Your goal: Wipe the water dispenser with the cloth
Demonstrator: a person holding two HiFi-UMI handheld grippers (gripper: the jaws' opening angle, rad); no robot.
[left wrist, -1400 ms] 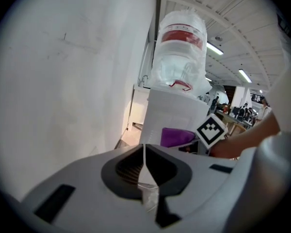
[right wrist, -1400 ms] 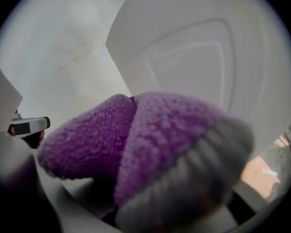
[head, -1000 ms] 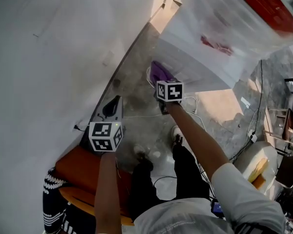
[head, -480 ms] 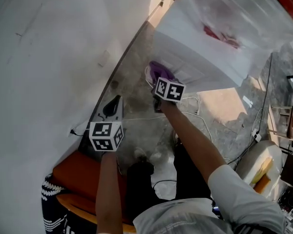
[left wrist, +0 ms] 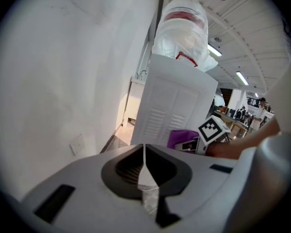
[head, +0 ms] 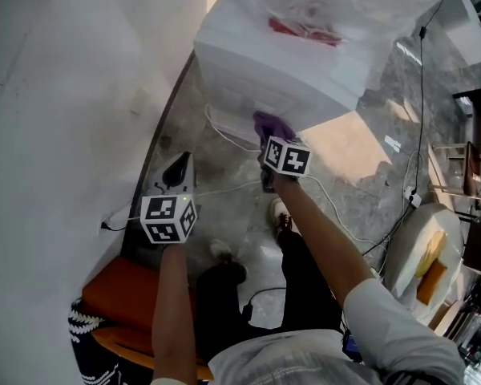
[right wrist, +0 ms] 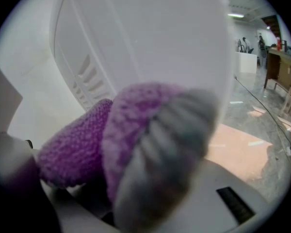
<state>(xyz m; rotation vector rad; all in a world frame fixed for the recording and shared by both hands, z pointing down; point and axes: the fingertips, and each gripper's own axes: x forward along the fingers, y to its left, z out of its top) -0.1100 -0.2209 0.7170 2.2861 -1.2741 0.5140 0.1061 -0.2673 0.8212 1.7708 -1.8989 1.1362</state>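
Observation:
The white water dispenser stands ahead with a clear bottle on top. Its louvred side panel faces me. My right gripper is shut on a purple cloth, which presses against the lower part of that panel. Close up, the cloth bunches around the jaws against the white panel. My left gripper hangs back to the left near the wall, shut with nothing between its jaws. From there the cloth shows purple beside the marker cube.
A white wall runs along the left with a socket plate. White cables trail over the stone floor beside the dispenser. An orange seat is at lower left. Furniture and cables crowd the right side.
The view has shifted, so the dispenser now sits higher and more central. My right gripper with the cloth has slid along the side panel. The left gripper has barely moved.

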